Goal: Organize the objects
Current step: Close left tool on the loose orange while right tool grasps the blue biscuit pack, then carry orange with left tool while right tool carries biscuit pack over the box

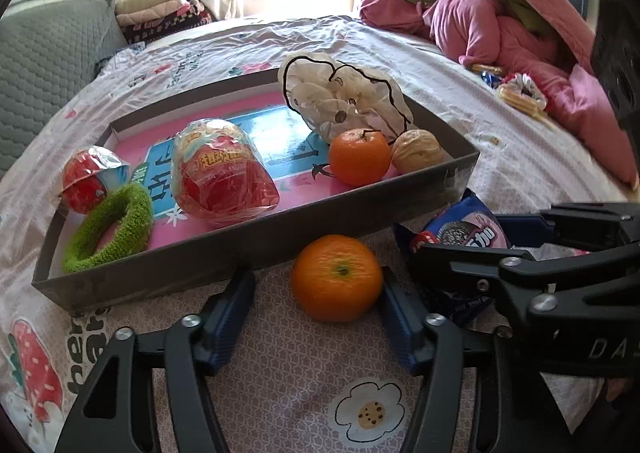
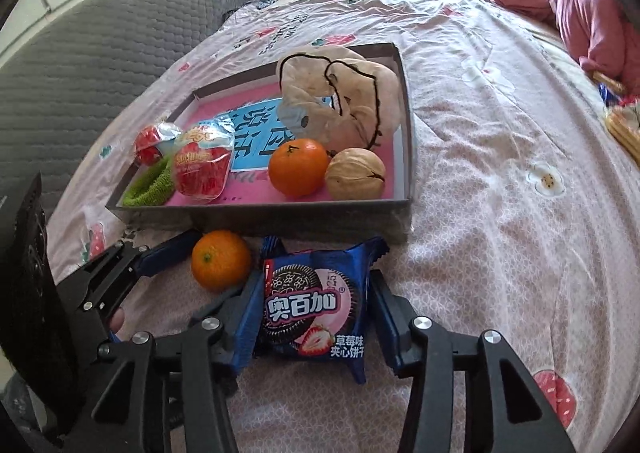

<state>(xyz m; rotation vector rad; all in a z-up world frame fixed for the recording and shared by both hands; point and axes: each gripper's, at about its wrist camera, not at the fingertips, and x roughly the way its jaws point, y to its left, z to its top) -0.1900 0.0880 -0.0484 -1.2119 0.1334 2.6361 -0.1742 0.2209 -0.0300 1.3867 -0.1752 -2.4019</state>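
- Nearest the lens, left wrist view: left gripper (image 1: 318, 293) on the bedsheet (image 1: 280, 365), jaws apart. The right pad touches the loose orange (image 1: 336, 277); the left pad stands clear of it, with sheet showing between. Not yet a grip.
- Right wrist view: right gripper (image 2: 312, 317) straddles the blue cookie packet (image 2: 316, 303). The left pad is against the wrapper edge, and the right pad is just beside the other edge. Jaws open around it; no squeeze visible.
- Orange sits at 12 o'clock from the left gripper, just short of the grey tray (image 1: 256, 241) wall. Packet lies at 3 o'clock of the orange, touching or nearly so.
- Tray already holds a second orange (image 1: 359, 157), a walnut (image 1: 417, 151), a crumpled plastic bag (image 1: 344, 97), two red wrapped snacks (image 1: 224, 177) and a green fuzzy ring (image 1: 112, 229).
- Judgement: both loose items are staged for lifting into the tray.
- Risk 1: one-sided contact could roll the orange toward 9 o'clock before the far pad arrives.
- Risk 2: the grippers work side by side, the right one's linkage (image 1: 520, 273) at 3 o'clock of the orange; closing together may knock them.
- Risk 3: the slick wrapper may buckle or slip under the pads.
- Risk 4: a low lift could catch the tray wall.
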